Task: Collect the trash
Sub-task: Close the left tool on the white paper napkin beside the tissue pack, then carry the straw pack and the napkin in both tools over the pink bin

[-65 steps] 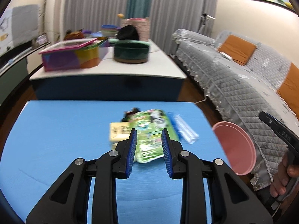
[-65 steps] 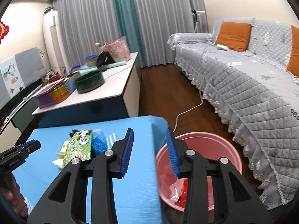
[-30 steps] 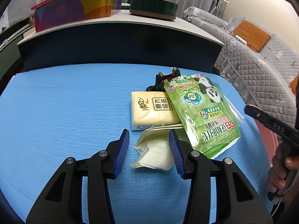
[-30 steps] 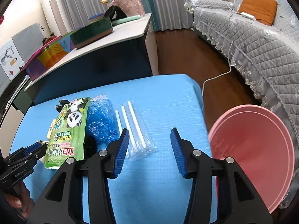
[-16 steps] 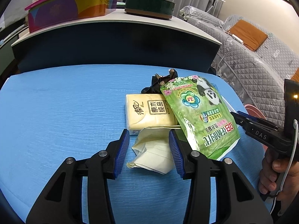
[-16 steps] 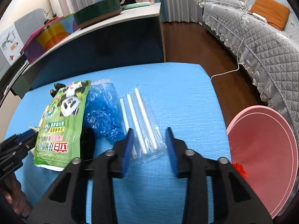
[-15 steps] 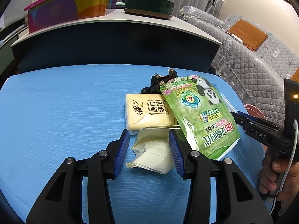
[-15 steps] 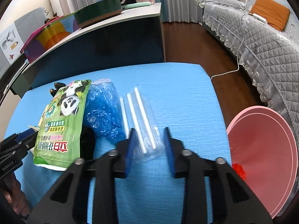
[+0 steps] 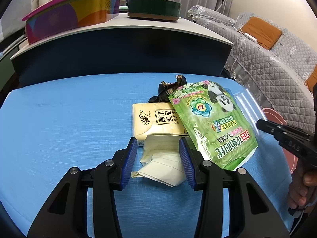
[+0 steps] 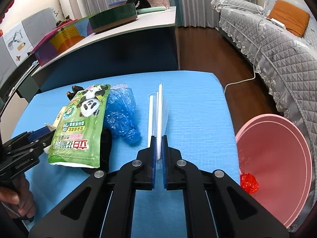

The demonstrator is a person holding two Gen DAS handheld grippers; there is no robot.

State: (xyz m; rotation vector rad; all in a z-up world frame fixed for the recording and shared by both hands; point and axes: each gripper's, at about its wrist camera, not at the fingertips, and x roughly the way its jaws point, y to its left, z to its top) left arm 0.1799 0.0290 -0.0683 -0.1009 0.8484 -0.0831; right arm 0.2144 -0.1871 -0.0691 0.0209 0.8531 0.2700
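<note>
- right gripper [image 10: 158, 152] is clamped on the clear straw packet [image 10: 158, 117], pads pressed together around its near end, white straws running away toward the far edge of the blue table [image 10: 198, 99].
- left gripper [image 9: 158, 154] is wide apart, its blue pads straddling the crumpled cream tissue [image 9: 160, 162]; neither pad visibly presses it.
- just beyond that tissue, the yellow tissue pack [image 9: 154, 119] lies flat, its right side tucked under the green panda pouch [image 9: 214, 123].
- a black wrapper [image 9: 166, 93] pokes out at the far end of the pouch.
- in the right wrist view, a crumpled blue plastic bag [image 10: 122, 115] sits between the green panda pouch and the straw packet, close to both.
- pink bin [image 10: 277, 158] stands off the table's right edge, near corner side, with a red scrap [image 10: 248, 182] inside at its near rim.
- open blue surface lies to the right of the straw packet up to the table's right edge, and a broad bare stretch on the left half in the left wrist view.
- grey sofa [image 10: 277, 49] runs along the far right, past bare wooden floor.
</note>
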